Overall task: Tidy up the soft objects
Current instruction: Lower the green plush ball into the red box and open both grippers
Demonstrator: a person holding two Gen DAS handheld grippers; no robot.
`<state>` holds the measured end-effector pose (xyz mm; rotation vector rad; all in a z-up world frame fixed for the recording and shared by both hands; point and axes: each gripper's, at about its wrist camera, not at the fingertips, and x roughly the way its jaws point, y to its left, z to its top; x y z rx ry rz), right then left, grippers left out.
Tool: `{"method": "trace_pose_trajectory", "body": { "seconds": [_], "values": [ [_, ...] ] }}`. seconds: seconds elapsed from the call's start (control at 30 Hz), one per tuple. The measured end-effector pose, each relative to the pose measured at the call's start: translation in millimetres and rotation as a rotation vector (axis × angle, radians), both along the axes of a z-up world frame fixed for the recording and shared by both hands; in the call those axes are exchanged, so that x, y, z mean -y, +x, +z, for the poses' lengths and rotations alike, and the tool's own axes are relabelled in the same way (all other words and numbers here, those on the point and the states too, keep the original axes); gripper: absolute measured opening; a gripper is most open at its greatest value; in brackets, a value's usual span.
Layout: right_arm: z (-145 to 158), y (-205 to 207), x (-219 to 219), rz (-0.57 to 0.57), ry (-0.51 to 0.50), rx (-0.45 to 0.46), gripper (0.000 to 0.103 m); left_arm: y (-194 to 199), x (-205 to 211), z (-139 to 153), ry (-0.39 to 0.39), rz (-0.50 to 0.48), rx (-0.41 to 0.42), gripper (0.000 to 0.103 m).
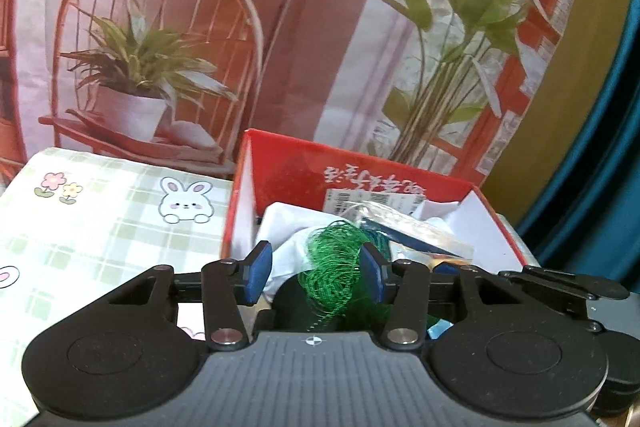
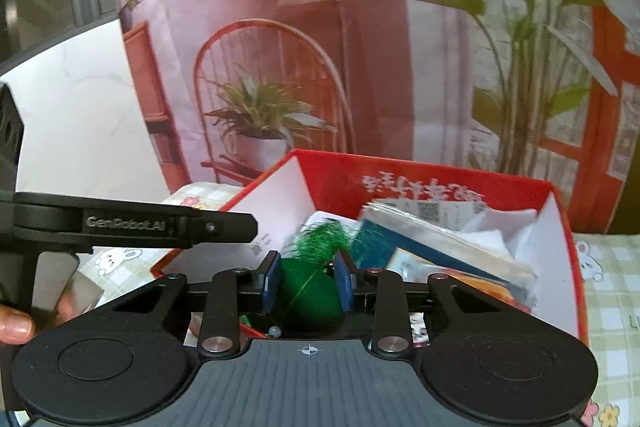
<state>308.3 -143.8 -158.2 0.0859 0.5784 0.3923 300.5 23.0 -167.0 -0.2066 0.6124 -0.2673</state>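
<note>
Crowding red box (image 2: 420, 175): packets (image 2: 440, 239), papers.

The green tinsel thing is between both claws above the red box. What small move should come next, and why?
Probably lower it a little further into the red box before letting go. The green tinsel bundle sits between the blue pads of the right claw, which seem to press on it. In the left claw its strands touch only one pad. The box, holding papers and packets, lies just ahead.
</note>
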Motion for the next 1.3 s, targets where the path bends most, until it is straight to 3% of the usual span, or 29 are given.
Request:
{"method": "trace_pose_trajectory", "body": {
  "seconds": [0.2, 0.53, 0.73, 0.87, 1.3],
  "values": [
    [-11, 13, -8, 0.020, -0.026, -0.080, 0.016, -2, 0, 0, 0.007, 0.001, 0.003, 0.049],
    [-32, 37, 2, -0.033, 0.004, -0.258, 0.014, -6, 4, -1, 0.019, -0.016, 0.004, 0.049],
    [-37, 43, 10, -0.076, 0.017, -0.316, 0.014, -7, 3, 0, 0.034, -0.008, 0.003, 0.049],
    [-33, 37, 12, -0.103, -0.012, -0.315, 0.013, -12, 0, 2, 0.048, 0.006, 0.004, 0.049],
    [4, -16, 14, -0.068, -0.086, -0.162, 0.021, -51, -9, 16, 0.101, 0.038, 0.020, 0.050]
  ]
}}
